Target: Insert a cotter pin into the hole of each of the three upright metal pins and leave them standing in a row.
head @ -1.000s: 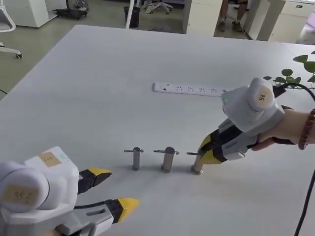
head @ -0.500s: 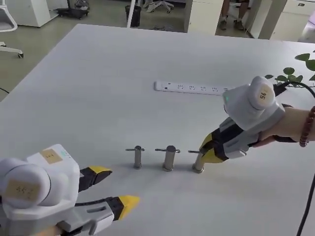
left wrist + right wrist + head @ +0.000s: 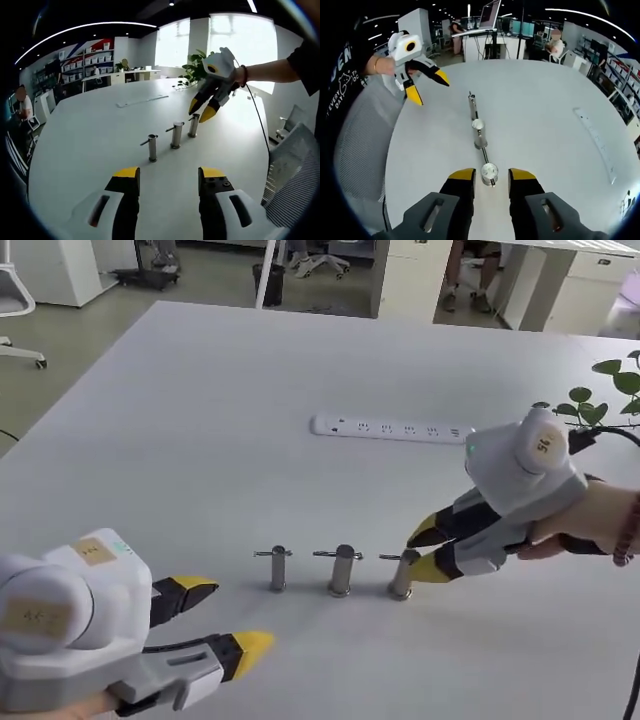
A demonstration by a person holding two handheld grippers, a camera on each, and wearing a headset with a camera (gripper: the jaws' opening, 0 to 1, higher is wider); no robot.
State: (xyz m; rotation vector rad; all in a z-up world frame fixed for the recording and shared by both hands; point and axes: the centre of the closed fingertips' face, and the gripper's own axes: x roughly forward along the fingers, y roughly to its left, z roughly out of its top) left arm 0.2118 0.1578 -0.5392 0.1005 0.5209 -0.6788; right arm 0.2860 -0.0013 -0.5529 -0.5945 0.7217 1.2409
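Three upright metal pins stand in a row on the white table (image 3: pixel 200 440): left pin (image 3: pixel 278 568), middle pin (image 3: pixel 342 570), right pin (image 3: pixel 402 575). A thin cotter pin crosses the top of each. My right gripper (image 3: pixel 422 551) is open, its yellow tips just right of the right pin's top. In the right gripper view that pin (image 3: pixel 489 173) stands between the jaws with a gap on each side, the other two (image 3: pixel 480 132) (image 3: pixel 472 102) in line behind it. My left gripper (image 3: pixel 230 616) is open, low and left of the row, holding nothing.
A white power strip (image 3: pixel 390 428) lies beyond the pins. A green plant (image 3: pixel 610 390) stands at the table's right edge. Chairs, cabinets and seated people are past the far edge. A cable runs from the right gripper.
The right gripper has levelled out beside the right pin and its jaws stand a little wider. The left gripper has stayed put; the head camera has shifted slightly.
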